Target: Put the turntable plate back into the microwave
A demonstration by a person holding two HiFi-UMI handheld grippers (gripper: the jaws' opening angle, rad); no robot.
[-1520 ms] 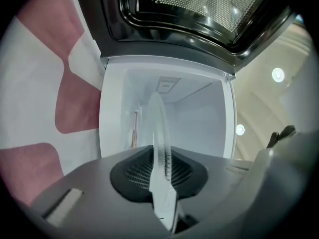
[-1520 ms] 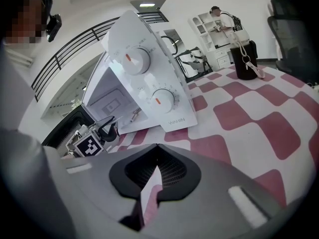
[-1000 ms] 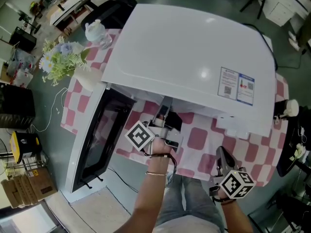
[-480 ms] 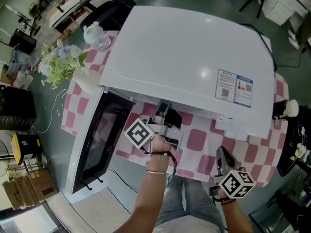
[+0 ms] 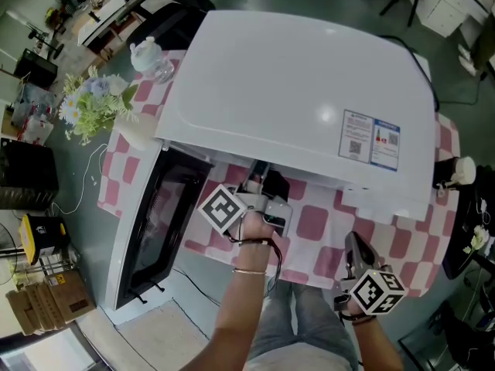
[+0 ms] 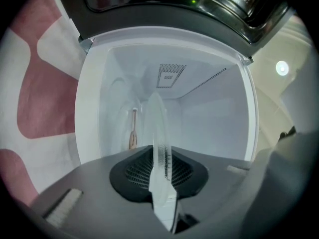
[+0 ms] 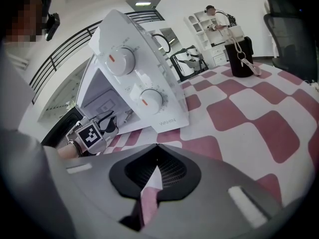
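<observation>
The clear glass turntable plate (image 6: pixel 158 133) stands edge-on between the jaws of my left gripper (image 6: pixel 160 169), which is shut on it. It is held level just in front of the open white cavity (image 6: pixel 199 113) of the microwave (image 5: pixel 309 91). In the head view the left gripper (image 5: pixel 261 182) reaches under the microwave's front edge, its marker cube behind it. My right gripper (image 5: pixel 353 244) rests low over the checked cloth at the front right, jaws together and empty (image 7: pixel 155 168). It faces the microwave's knob panel (image 7: pixel 137 78).
The microwave door (image 5: pixel 158 222) hangs open to the left over the table edge. Flowers (image 5: pixel 93 99) and a white teapot (image 5: pixel 148 52) stand at the back left. A dark cup (image 7: pixel 241 59) stands on the pink-and-white cloth (image 7: pixel 259 113) to the right.
Almost nothing. The left gripper with the plate shifts only slightly at the microwave's mouth. The right gripper keeps still.
</observation>
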